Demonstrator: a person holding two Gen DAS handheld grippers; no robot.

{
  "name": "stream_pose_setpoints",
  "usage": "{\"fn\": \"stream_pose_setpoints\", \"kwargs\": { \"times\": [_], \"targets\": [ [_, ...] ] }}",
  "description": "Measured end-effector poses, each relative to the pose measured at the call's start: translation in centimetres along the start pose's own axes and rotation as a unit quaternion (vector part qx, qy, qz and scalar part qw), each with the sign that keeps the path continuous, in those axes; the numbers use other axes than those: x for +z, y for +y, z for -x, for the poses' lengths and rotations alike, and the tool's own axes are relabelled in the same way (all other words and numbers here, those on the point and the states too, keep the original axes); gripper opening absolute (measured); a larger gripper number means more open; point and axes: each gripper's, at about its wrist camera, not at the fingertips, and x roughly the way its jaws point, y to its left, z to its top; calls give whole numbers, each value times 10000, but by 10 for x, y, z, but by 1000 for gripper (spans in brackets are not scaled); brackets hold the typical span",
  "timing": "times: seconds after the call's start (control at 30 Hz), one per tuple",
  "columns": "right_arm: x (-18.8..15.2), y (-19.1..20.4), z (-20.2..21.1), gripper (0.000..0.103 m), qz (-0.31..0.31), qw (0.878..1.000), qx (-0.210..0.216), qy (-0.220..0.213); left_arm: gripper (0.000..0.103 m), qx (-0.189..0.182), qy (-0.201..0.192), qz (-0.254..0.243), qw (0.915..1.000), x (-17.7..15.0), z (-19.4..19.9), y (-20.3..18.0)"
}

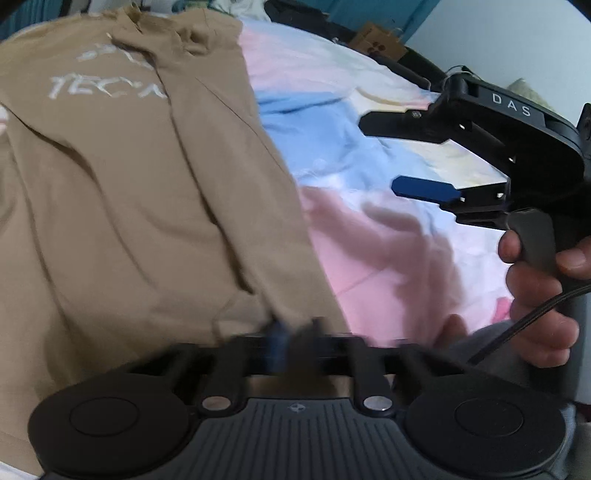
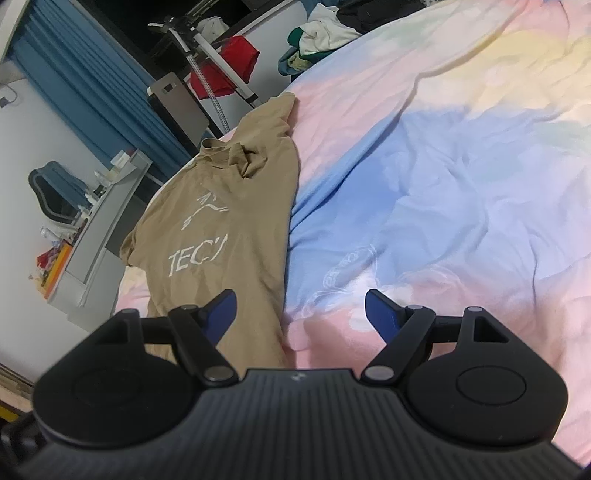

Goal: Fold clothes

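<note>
Left wrist view: saw a tan T-shirt (image 1: 122, 192) spread on the bed's pastel duvet (image 1: 369, 236), filling the left half of the frame. Ran lengthwise from the hem by the camera up to the crumpled collar at the top, white "TEC" lettering near that far end. Found the left gripper (image 1: 291, 332) blurred at the shirt's near edge, its fingers drawn close together right at the cloth; could not tell through the blur whether clamped on the fabric or merely touching it. Showed the right gripper (image 1: 402, 155) from the side, over the duvet and well apart from the shirt, one black finger and one blue pad spread apart with nothing between. Caught the person's right hand (image 1: 535, 291) wrapped around its handle, cable trailing.

Right wrist view: looked down the same shirt (image 2: 229, 236) from farther off, long axis running away from the camera, collar pointing toward the bed's far edge, one side folded inward along the length. Fingers (image 2: 221, 314) stood wide apart, released, the left one over the hem, the other over bare duvet (image 2: 443, 184). Only here: blue curtains (image 2: 92, 85), a cluttered desk (image 2: 99, 206), a tripod (image 2: 207, 51) with a red garment (image 2: 225, 66), a clothes heap (image 2: 325, 33) beyond the bed.
</note>
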Motion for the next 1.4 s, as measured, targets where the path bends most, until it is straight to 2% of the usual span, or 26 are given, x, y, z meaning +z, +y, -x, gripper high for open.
{"fn": "stream_pose_setpoints", "kwargs": {
  "times": [0.13,0.2,0.27,0.3,0.37,0.43,0.5,0.63,0.77,0.83,0.9,0.97,1.1,1.2,1.3,1.4],
  "targets": [
    [0,-2,2,80,-60,10000,39,-25,2,-563,-222,231,9979,7,44,17],
    [0,-3,3,80,-67,10000,52,-29,2,-882,-272,567,9941,13,69,37],
    [0,-3,1,80,-63,10000,52,-6,2,-967,-282,918,9907,19,90,60],
    [1,-3,0,80,-59,10000,44,8,2,-872,-263,1038,9904,21,98,71],
    [1,-2,-2,80,-35,10000,35,28,2,-451,-123,1184,9919,23,103,93],
    [1,-1,-2,80,-1,10000,27,49,2,-19,166,1331,9910,22,95,112],
    [0,1,-2,80,31,10000,10,58,2,253,410,1372,9894,20,81,121],
    [0,2,-1,80,27,10000,38,75,4,432,501,1108,9916,18,69,116],
    [15,9,-7,79,-189,9993,310,134,33,533,121,592,9968,18,88,95],
    [30,18,-12,76,-319,9981,512,88,40,674,-204,182,9973,15,103,78],
    [53,29,-27,76,-489,9957,781,-20,47,643,-535,-121,9964,10,115,59],
    [73,39,-56,75,-605,9935,960,22,48,483,-773,-360,9952,5,116,39],
    [97,47,-125,66,-588,9954,721,244,49,354,-921,-882,9912,-10,91,0],
    [104,47,-172,60,-408,9970,537,367,47,721,-655,-1440,9848,-21,58,-21],
    [106,38,-195,59,-376,9972,563,308,46,1126,-468,-1747,9770,-26,35,-28],
    [107,28,-213,52,-385,9969,651,234,46,1164,-373,-1933,9735,-34,28,-28]
  ]
}}
